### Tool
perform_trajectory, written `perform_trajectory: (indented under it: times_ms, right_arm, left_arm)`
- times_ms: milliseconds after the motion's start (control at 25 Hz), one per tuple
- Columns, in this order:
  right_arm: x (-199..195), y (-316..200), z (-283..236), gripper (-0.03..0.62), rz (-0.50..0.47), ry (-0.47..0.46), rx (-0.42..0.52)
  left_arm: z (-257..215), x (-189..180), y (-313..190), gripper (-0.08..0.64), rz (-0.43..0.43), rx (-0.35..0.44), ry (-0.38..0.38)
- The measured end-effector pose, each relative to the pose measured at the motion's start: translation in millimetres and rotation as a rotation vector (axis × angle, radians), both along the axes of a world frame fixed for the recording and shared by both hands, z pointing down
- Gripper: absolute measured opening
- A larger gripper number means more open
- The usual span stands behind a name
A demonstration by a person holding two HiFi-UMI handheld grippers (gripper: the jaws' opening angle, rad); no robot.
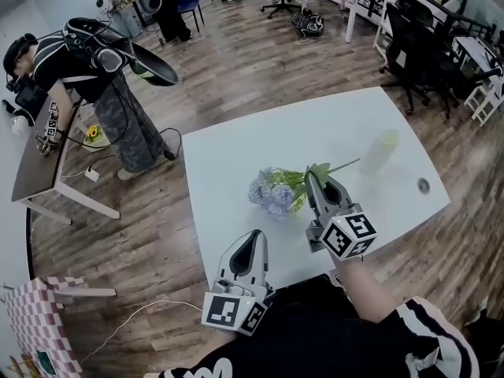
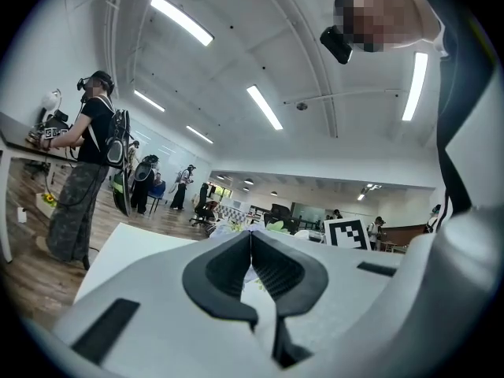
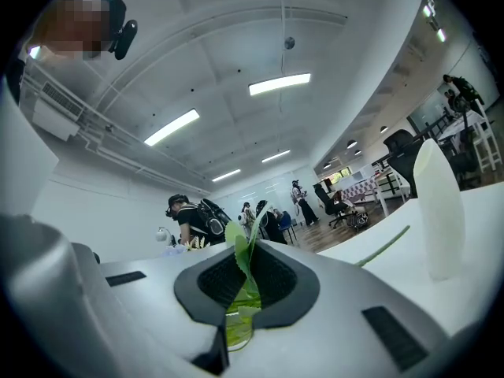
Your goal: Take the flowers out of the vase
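Observation:
A bunch of pale blue flowers (image 1: 272, 191) with green leaves lies low over the white table (image 1: 236, 152), heads pointing left, one thin stem (image 1: 340, 166) reaching right toward the vase. My right gripper (image 1: 315, 181) is shut on the leafy stems; in the right gripper view green leaves (image 3: 246, 266) are pinched between the dark pads. The pale translucent vase (image 1: 382, 150) stands upright to the right, apart from the flowers, and it rises beside the loose stem (image 3: 383, 246) as a tall vase (image 3: 437, 211). My left gripper (image 1: 253, 239) hovers near the table's front edge, shut, holding nothing.
A small round grommet (image 1: 424, 185) sits in the table near its right corner. A person (image 1: 102, 77) works at a desk on the left. Black office chairs (image 1: 417, 46) stand at the back right. A checked cloth table (image 1: 35, 321) is at the lower left.

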State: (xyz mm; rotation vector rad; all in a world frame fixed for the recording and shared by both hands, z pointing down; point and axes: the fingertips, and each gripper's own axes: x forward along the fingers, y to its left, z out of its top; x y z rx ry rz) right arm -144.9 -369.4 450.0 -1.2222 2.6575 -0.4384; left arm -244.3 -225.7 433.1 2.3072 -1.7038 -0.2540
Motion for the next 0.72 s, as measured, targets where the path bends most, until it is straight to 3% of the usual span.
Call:
perform_trajectory:
  times_ms: [720]
  right_arm:
    - [7.7, -4.9, 54.7, 0.021, 0.041, 0.114, -0.083]
  left_arm:
    - [18.0, -2.6, 4.8, 0.008, 0.007, -0.057, 0.047]
